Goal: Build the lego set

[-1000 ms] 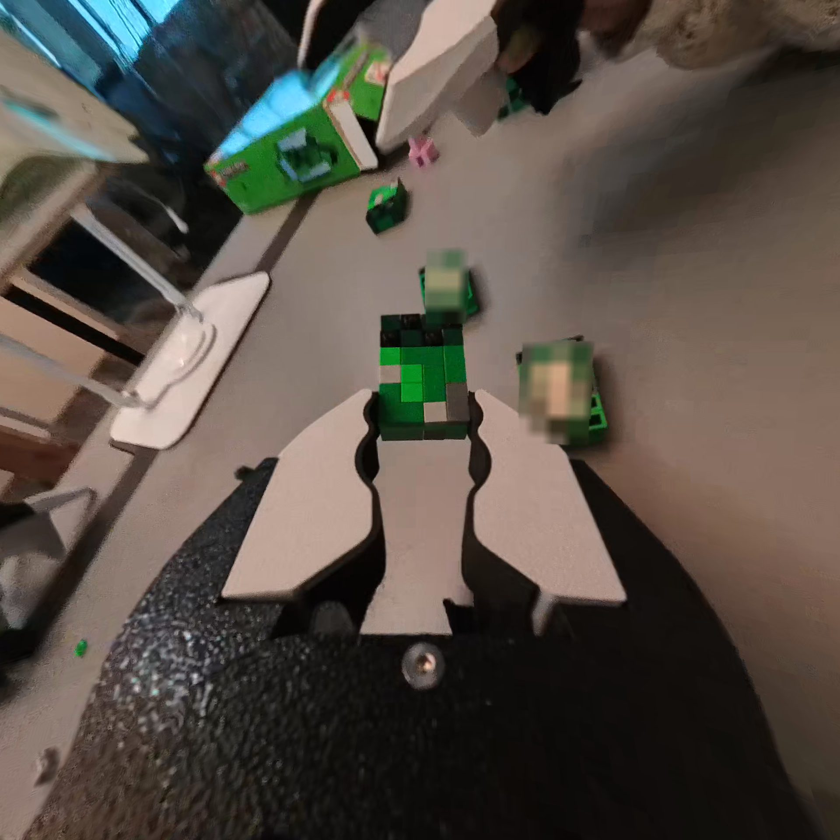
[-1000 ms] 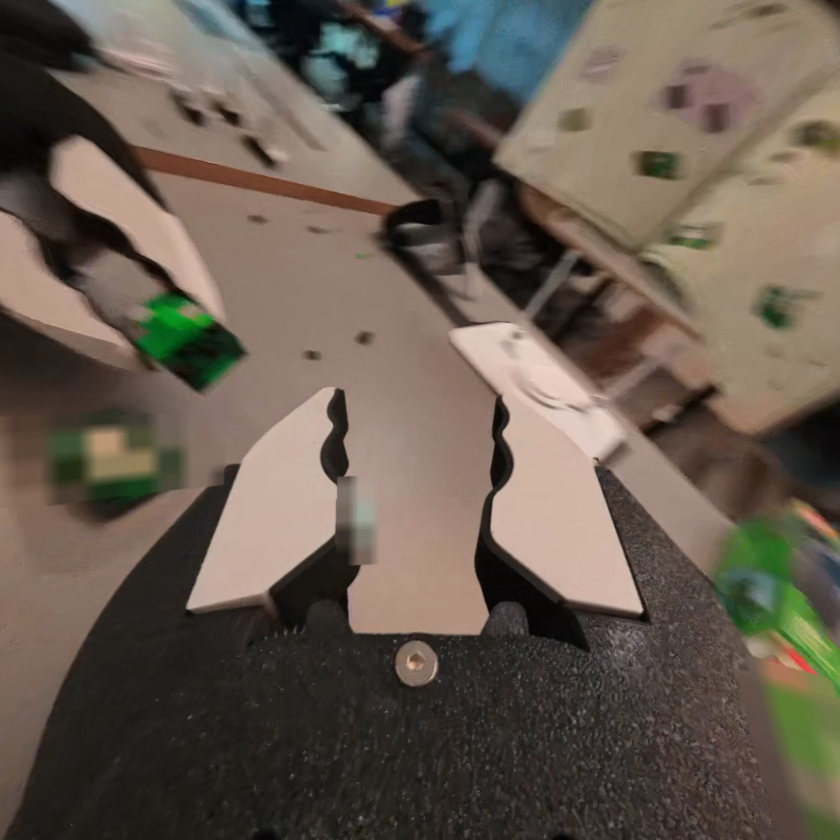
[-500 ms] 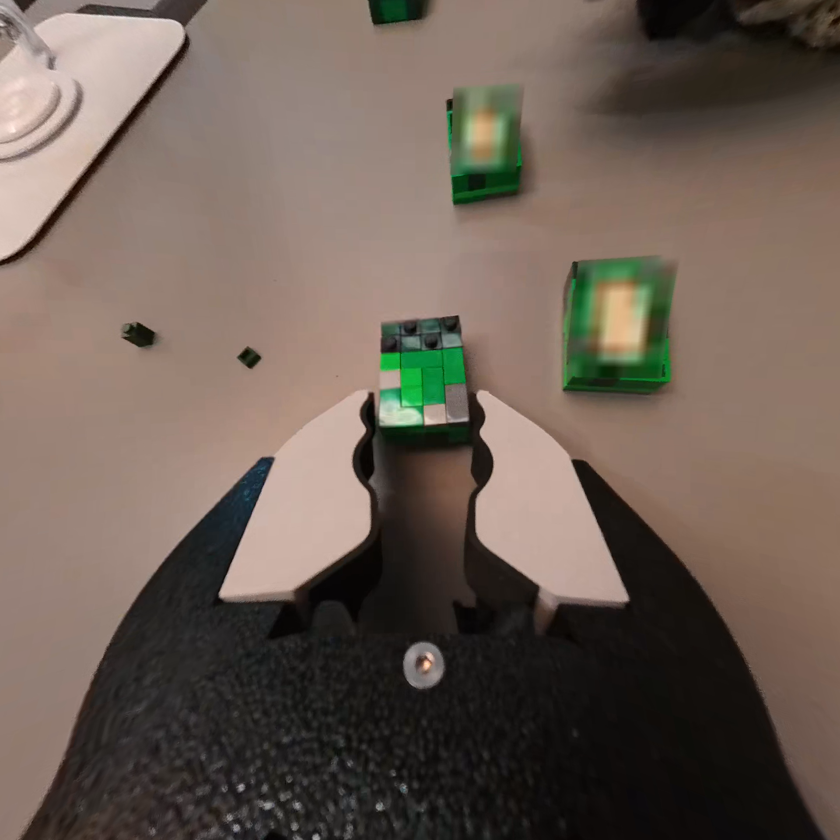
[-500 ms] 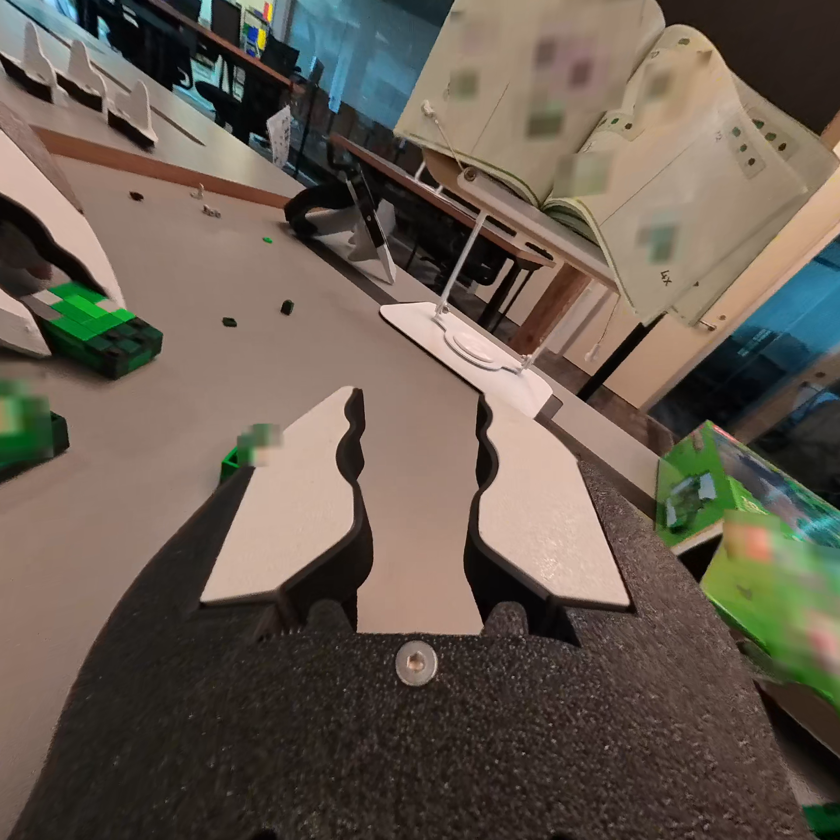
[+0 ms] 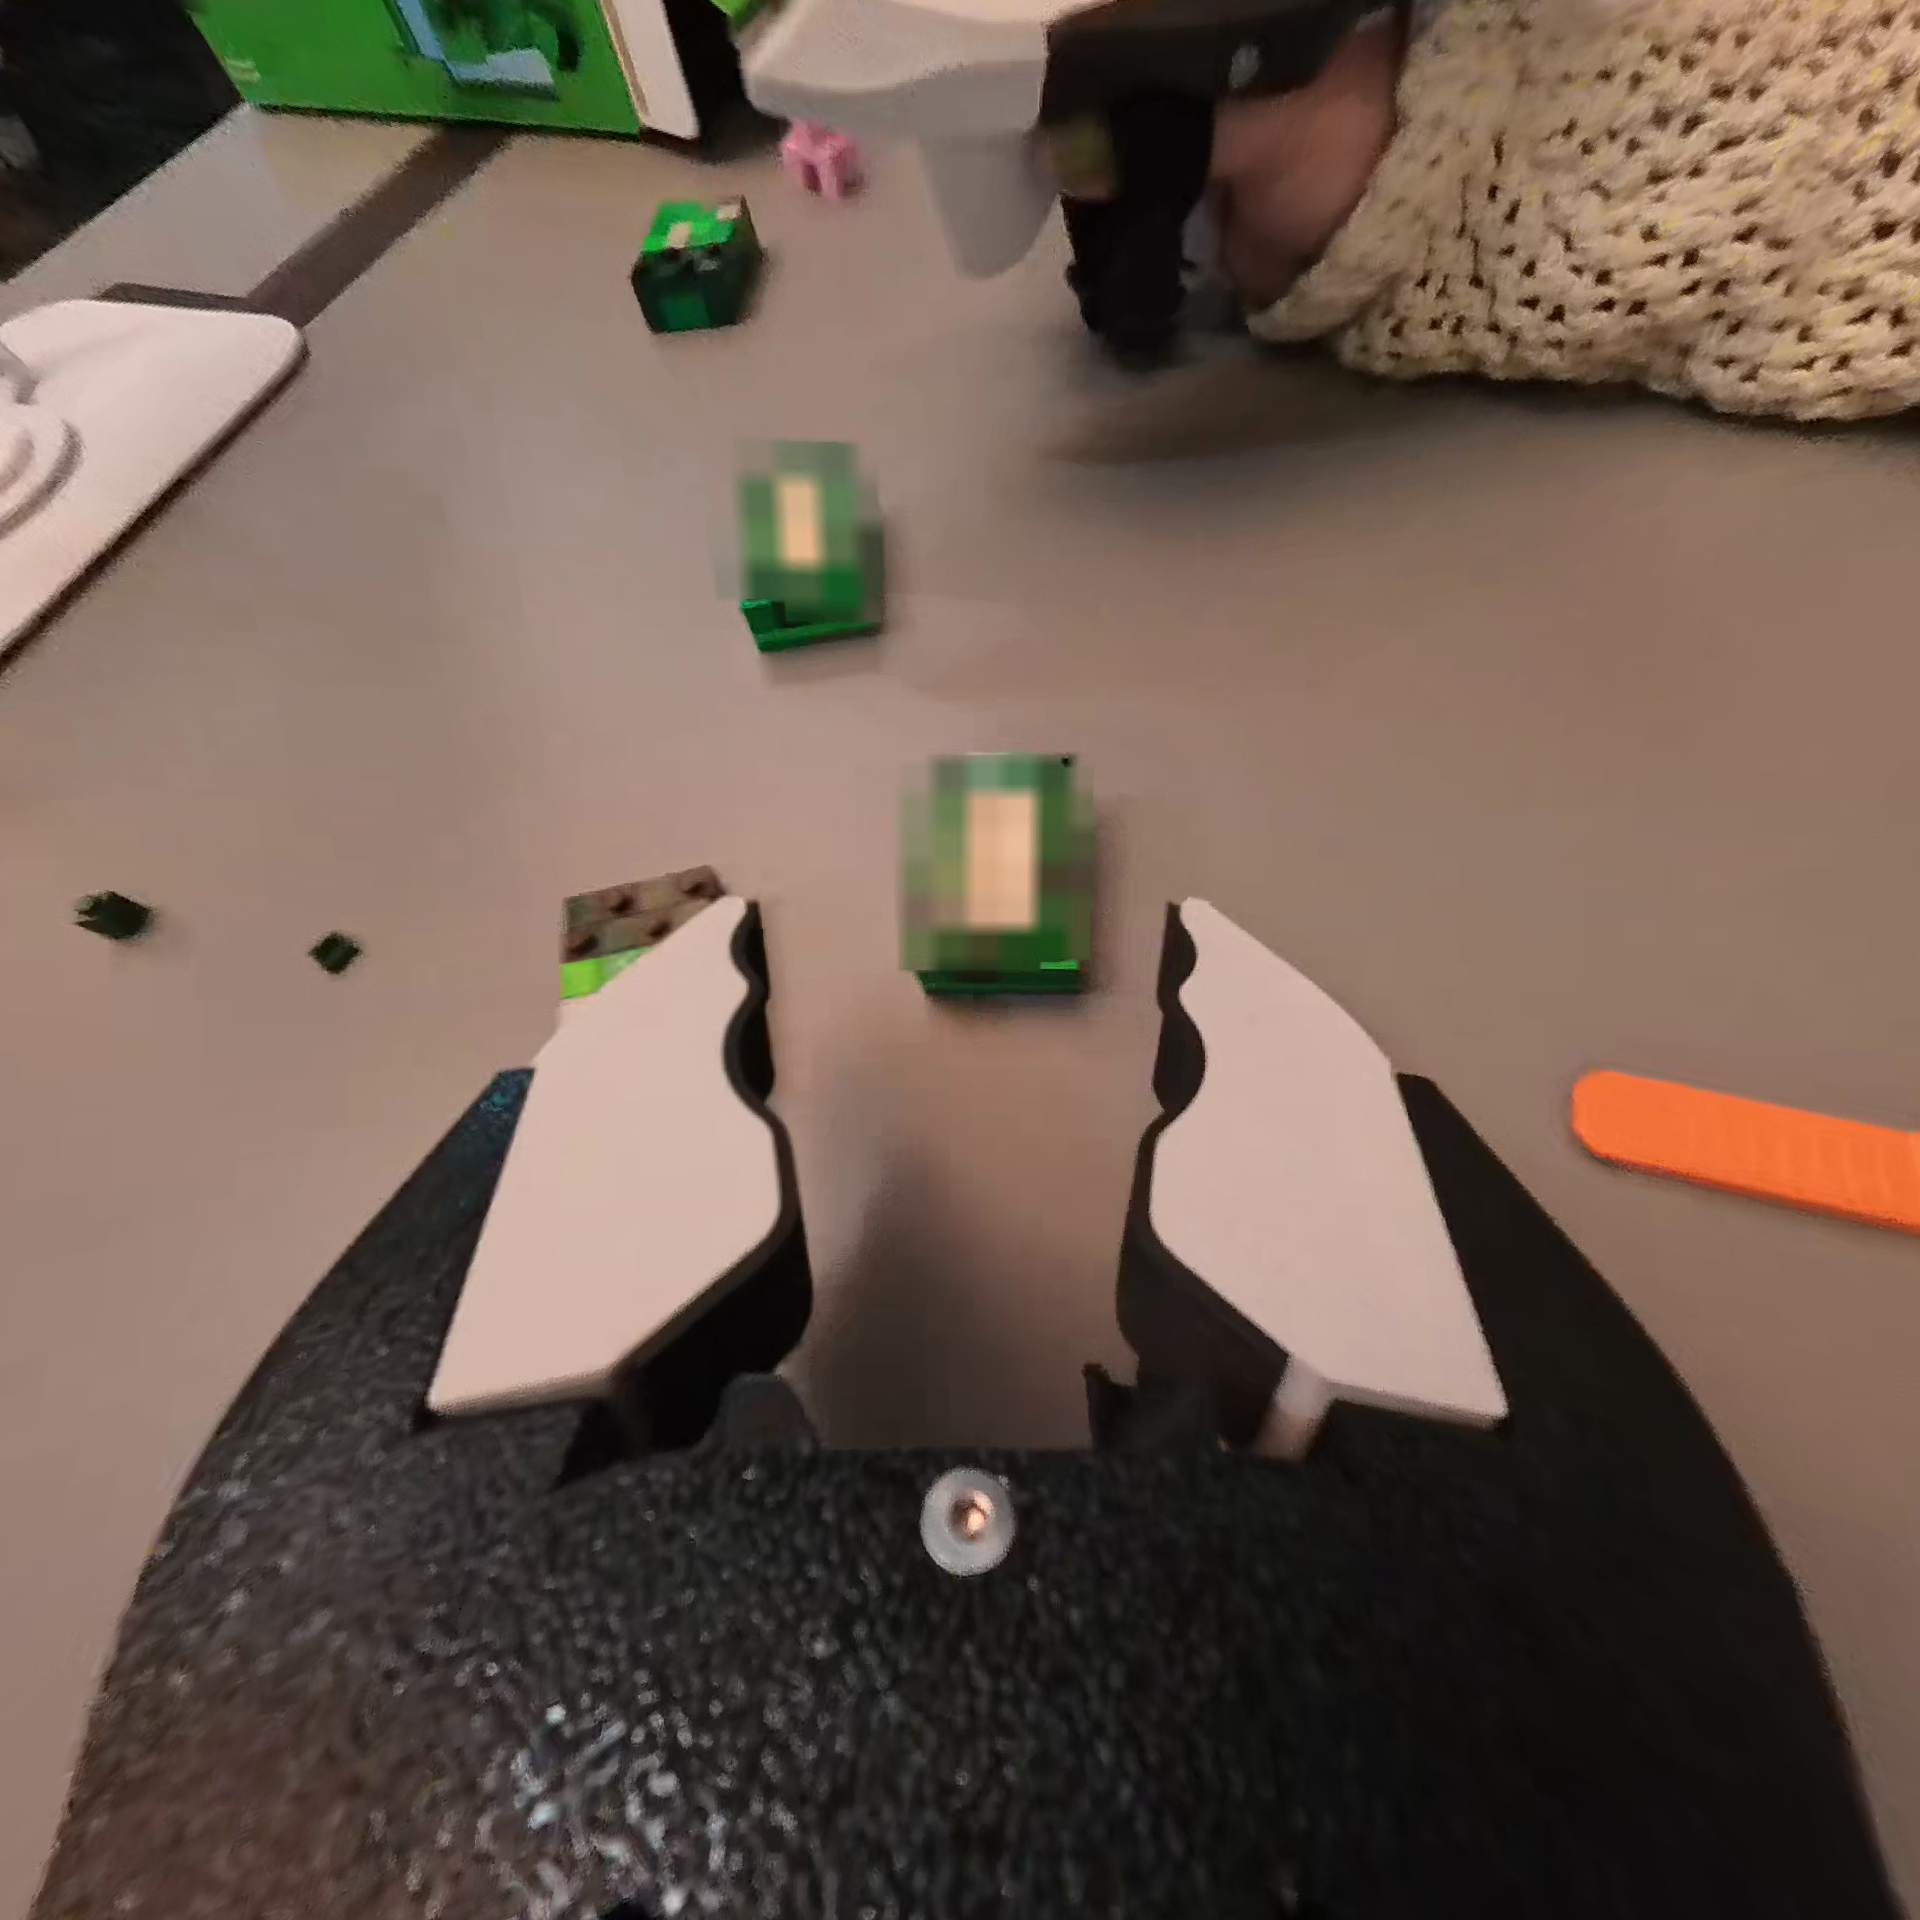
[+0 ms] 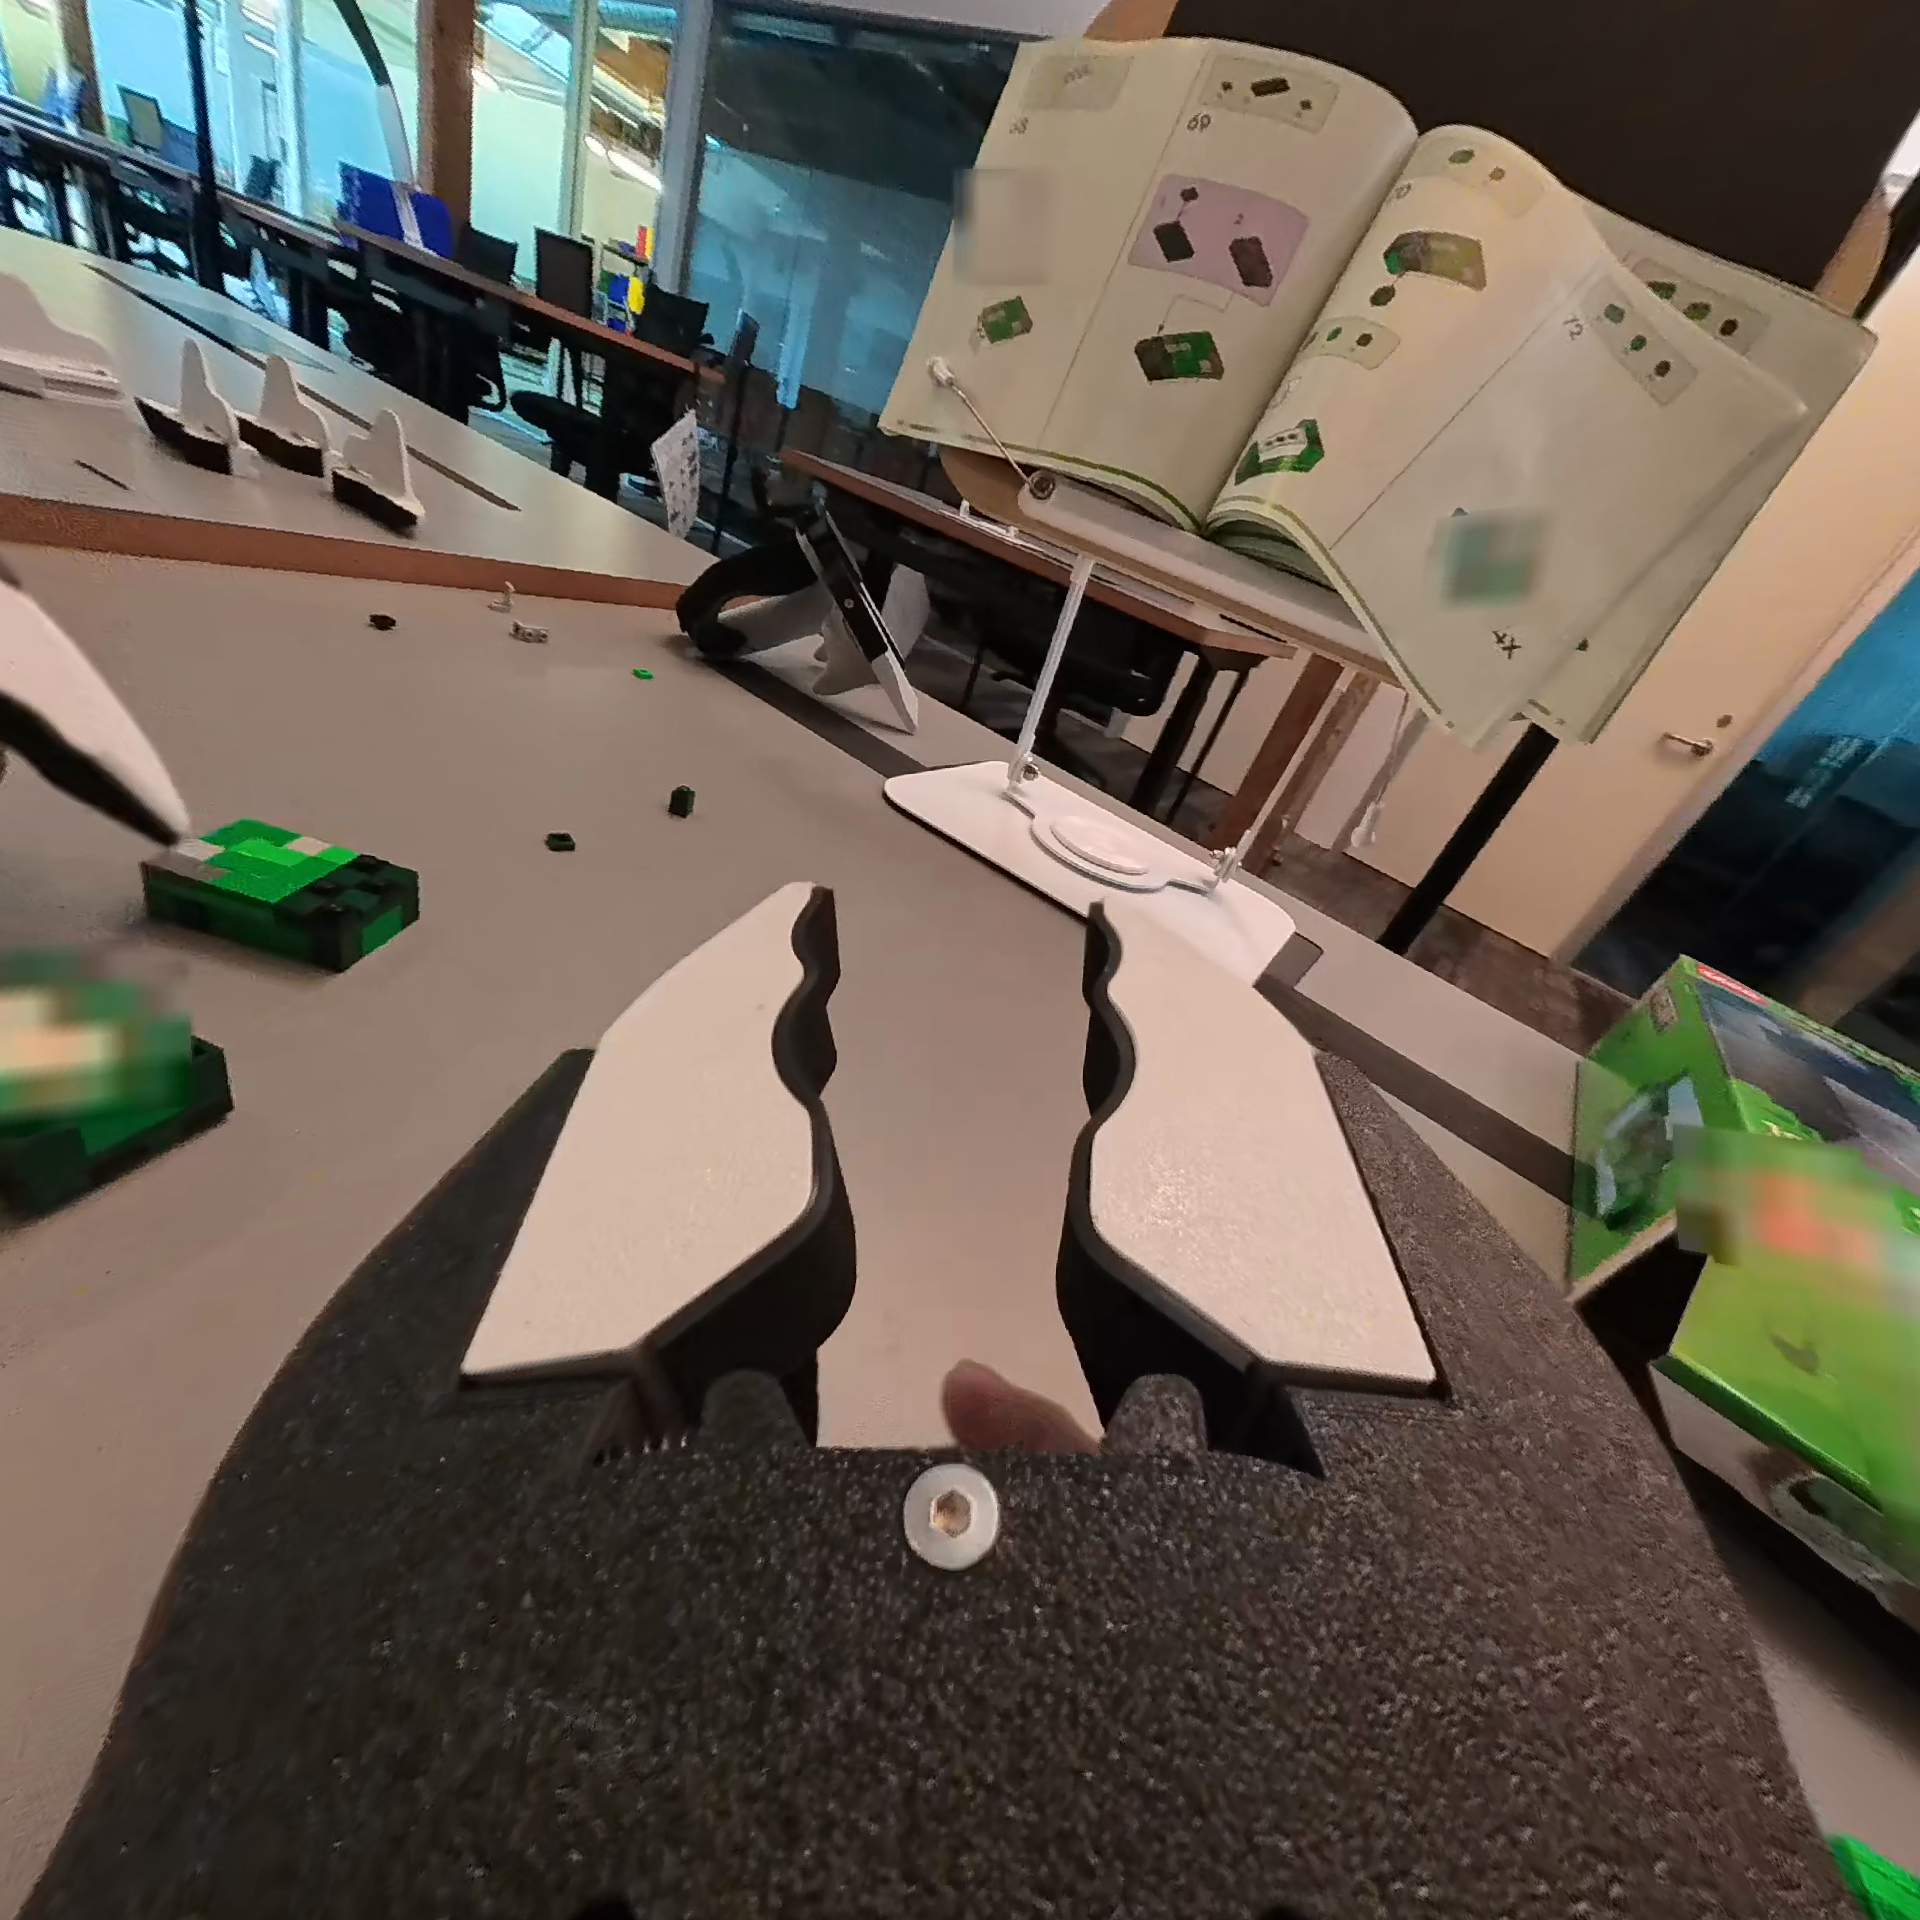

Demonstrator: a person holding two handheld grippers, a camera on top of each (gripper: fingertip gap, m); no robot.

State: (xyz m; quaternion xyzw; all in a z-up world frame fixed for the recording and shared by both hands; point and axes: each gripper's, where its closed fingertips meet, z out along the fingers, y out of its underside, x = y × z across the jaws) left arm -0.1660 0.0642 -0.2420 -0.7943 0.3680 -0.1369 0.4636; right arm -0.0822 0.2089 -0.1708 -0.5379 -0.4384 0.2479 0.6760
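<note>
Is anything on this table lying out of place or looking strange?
Nothing looks damaged. Only a few tiny dark green pieces lie scattered on the table, apart from the green block assembly and the other builds.

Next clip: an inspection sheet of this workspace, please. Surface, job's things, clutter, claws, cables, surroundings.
Surface: grey table.
Job's things: flat green brick panel lying on the table; green sub-builds; open instruction book on a white stand.
Clutter: loose small dark pieces, orange tool, green box.
Claws: left claw open, empty; right claw open, empty.
Cables: nothing seen.
Surroundings: desks, chairs, glass walls.
</note>
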